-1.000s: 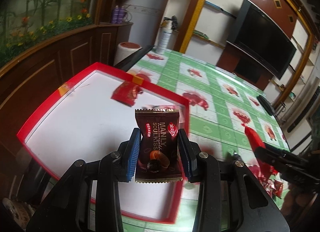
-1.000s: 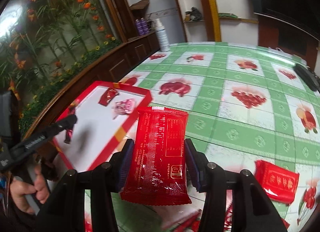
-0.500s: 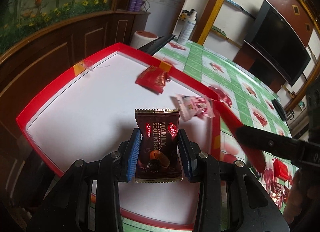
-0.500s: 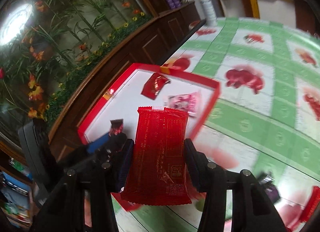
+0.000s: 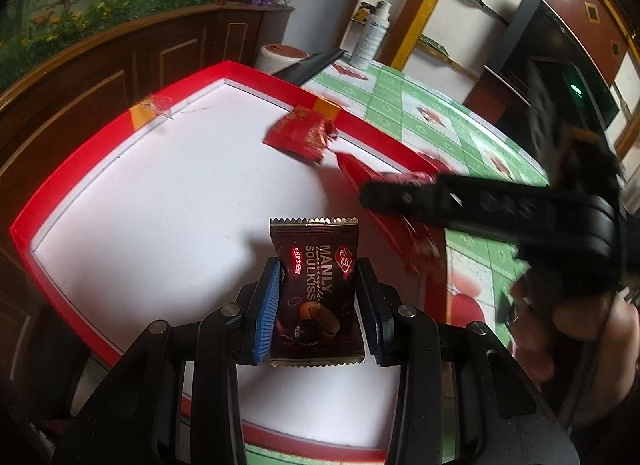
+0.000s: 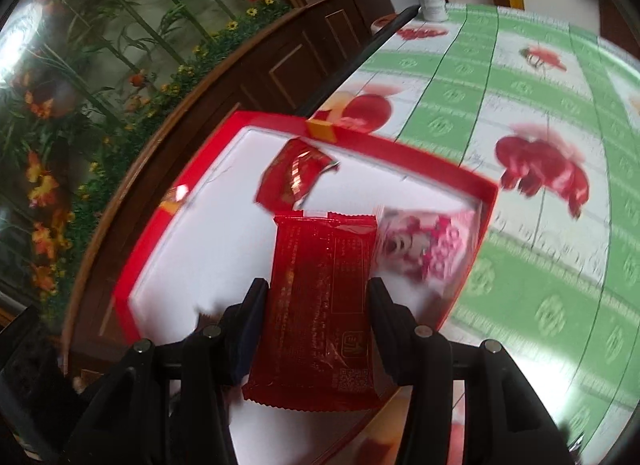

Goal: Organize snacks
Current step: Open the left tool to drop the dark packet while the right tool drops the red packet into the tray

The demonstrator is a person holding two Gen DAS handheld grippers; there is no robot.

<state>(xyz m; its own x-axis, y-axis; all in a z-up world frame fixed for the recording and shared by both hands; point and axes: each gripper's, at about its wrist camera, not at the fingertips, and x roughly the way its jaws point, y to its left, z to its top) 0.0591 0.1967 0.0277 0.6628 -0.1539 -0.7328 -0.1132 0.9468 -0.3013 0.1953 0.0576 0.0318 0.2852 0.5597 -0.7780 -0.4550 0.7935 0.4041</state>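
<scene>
Since a second ago the right gripper (image 6: 316,305), jaws clamped on a red packet (image 6: 316,305), has swung from the desk (image 6: 520,185) over the red-rimmed tray (image 5: 120,137); the left gripper (image 5: 316,297) still clamps a brown snack (image 5: 316,289) above the tray's near edge.

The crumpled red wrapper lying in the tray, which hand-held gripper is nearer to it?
Right. The right hand-held gripper, holding a red packet, sits just short of the crumpled red wrapper; the left hand-held gripper is farther back over the tray.

1. My right gripper (image 6: 316,305) clamps a red snack packet (image 6: 316,313) above the red-rimmed tray (image 6: 432,163)
2. On the tray's white floor lie a crumpled red wrapper (image 6: 294,177) and a pink packet (image 6: 424,245)
3. Green checked tablecloth (image 6: 540,285) to the right
</scene>
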